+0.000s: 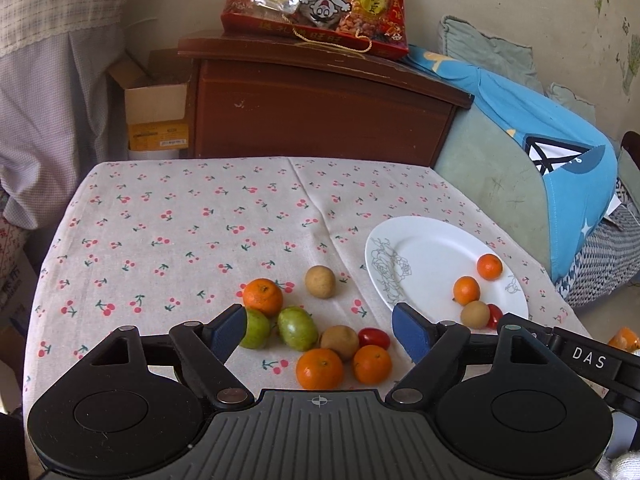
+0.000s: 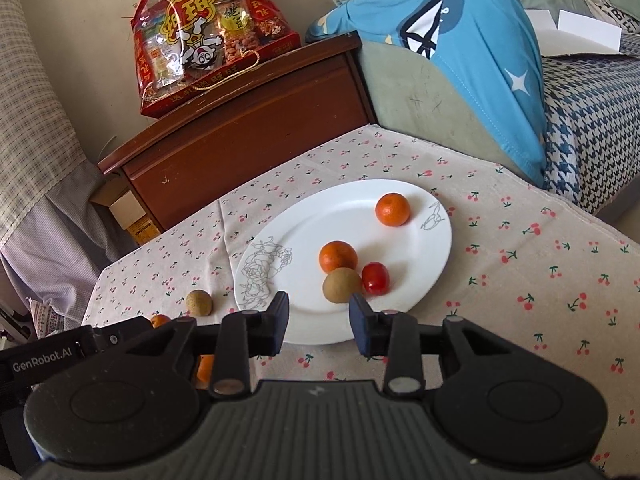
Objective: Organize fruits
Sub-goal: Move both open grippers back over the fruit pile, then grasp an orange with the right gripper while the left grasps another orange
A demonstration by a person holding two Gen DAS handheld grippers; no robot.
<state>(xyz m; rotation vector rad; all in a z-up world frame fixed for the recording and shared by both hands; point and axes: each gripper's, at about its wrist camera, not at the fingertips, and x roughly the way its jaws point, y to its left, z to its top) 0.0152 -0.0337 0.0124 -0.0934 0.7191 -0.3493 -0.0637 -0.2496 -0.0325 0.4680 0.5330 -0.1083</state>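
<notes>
My left gripper is open wide just above a pile of several loose fruits on the cherry-print cloth: oranges, two green fruits, a brown fruit and a red tomato. Its pads touch none of them. Another brown fruit lies apart, farther back. The white plate holds two oranges, a brown fruit and a tomato. My right gripper hovers at the plate's near rim, slightly open, with nothing between its pads.
A dark wooden cabinet with a red snack bag on top stands behind the table. A sofa with a blue cloth borders the right side. A cardboard box sits on the floor at the left. The cloth's far left half is bare.
</notes>
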